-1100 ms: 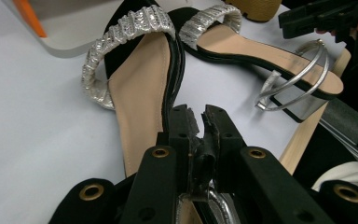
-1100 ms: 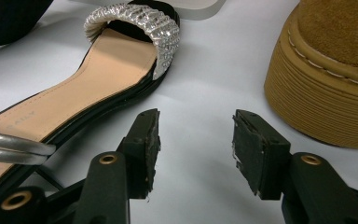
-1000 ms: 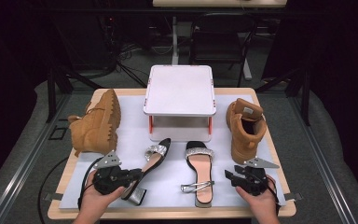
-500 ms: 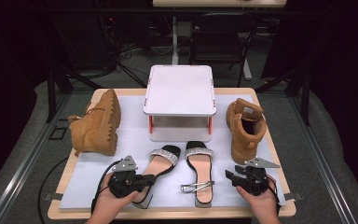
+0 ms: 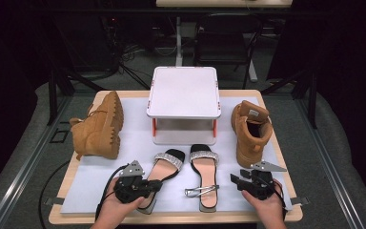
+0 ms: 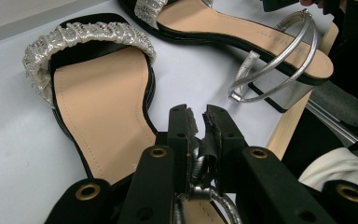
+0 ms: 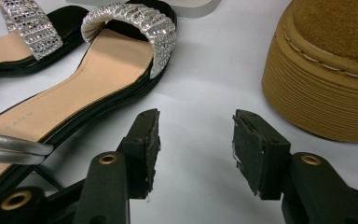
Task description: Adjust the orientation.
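Silver strap of left sandal (image 6: pixel 102 102) clamped in left hand-held gripper (image 6: pixel 196 122).

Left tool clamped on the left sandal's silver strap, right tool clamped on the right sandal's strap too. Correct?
Not quite. The left tool is shut on the left sandal's silver strap, but the right tool is open and holds nothing, hovering over the mat beside the right sandal. The right gripper view shows it.

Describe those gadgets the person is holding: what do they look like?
Each gripper, left and right, is black, with two blocky jaws lined with worn pads, brass-coloured rivets at the joints, and a grey three-cornered plate on top. A black cable trails from the left one.
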